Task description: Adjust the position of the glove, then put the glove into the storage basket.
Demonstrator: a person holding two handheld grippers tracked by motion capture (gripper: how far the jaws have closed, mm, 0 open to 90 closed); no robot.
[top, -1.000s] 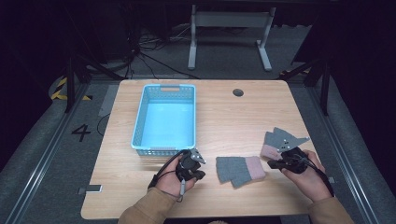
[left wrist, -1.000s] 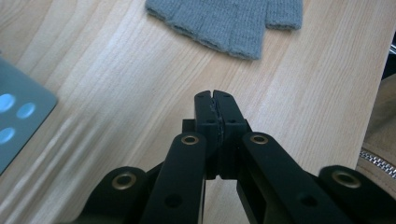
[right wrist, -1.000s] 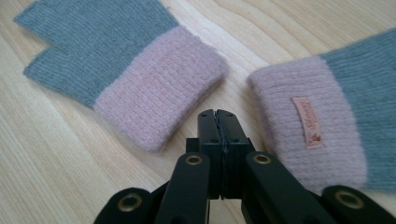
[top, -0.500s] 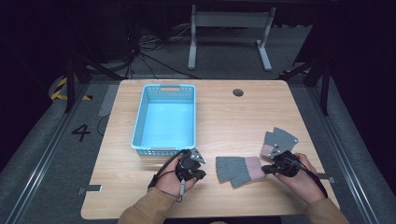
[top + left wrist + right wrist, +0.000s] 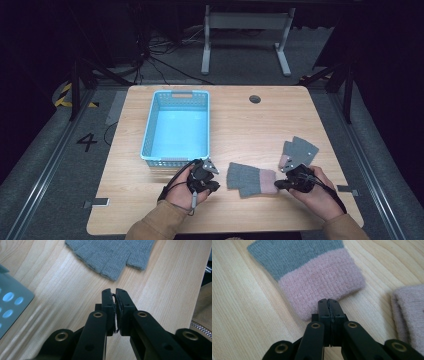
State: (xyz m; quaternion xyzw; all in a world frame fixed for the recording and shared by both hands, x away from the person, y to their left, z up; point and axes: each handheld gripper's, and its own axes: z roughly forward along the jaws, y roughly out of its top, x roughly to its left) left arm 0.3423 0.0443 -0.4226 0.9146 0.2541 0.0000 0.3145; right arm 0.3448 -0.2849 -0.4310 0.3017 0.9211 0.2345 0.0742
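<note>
A grey fingerless glove (image 5: 245, 177) with a pink cuff (image 5: 322, 277) lies flat on the wooden table (image 5: 250, 125) near its front edge. My left gripper (image 5: 214, 184) rests just left of the glove's finger end (image 5: 112, 252). Its jaws have just been opening and stand a narrow crack apart (image 5: 113, 291) with nothing between them. My right gripper (image 5: 278, 184) is at the cuff's edge, tips (image 5: 328, 300) pressed together over the cuff's rim, with no fabric seen between them. A second grey glove (image 5: 298, 151) lies right of the first.
A light blue plastic basket (image 5: 175, 125) stands empty at the left middle of the table, its wall (image 5: 10, 302) close to my left gripper. The second glove's pink cuff (image 5: 409, 312) lies right of my right jaws. A cable hole (image 5: 255, 99) sits at the back.
My right gripper has slid left from beside the second glove to the first glove's pink cuff. The left hand has stayed where it was.
</note>
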